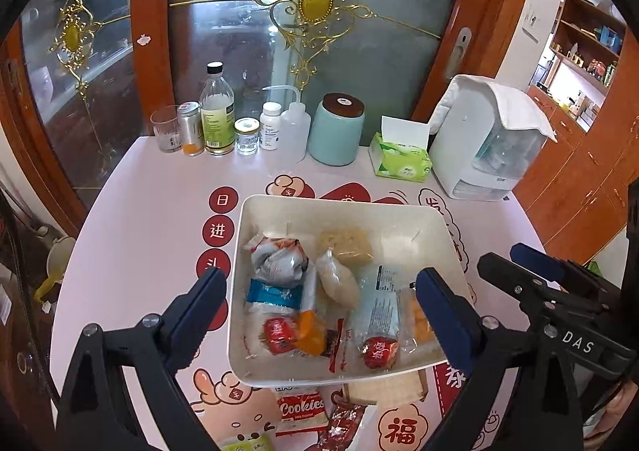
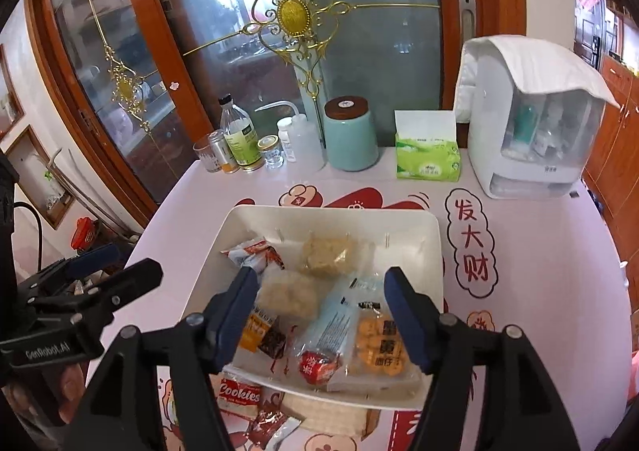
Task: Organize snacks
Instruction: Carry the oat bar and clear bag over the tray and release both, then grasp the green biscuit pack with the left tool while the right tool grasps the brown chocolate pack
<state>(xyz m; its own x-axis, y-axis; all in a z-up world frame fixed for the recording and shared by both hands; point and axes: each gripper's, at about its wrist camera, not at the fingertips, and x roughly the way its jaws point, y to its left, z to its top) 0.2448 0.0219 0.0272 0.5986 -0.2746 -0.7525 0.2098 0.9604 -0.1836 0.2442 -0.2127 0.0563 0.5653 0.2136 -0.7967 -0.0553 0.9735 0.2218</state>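
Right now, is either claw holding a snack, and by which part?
Nothing is held. The left claw and the right claw are both open above the white tray of snacks.

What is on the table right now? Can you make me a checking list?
Surface: pink cartoon-print tablecloth.
Job's things: white rectangular plastic bin holding wrapped snacks; red-and-white Cookies packet on the cloth beside the bin's near rim.
Clutter: teal ceramic canister with brown lid, green tissue pack, white plastic dispenser, clear glass bottle.
Grippers: left tongs open, empty; right tongs open, empty.
Cables: black cable at far left.
Surroundings: wood-framed glass door.
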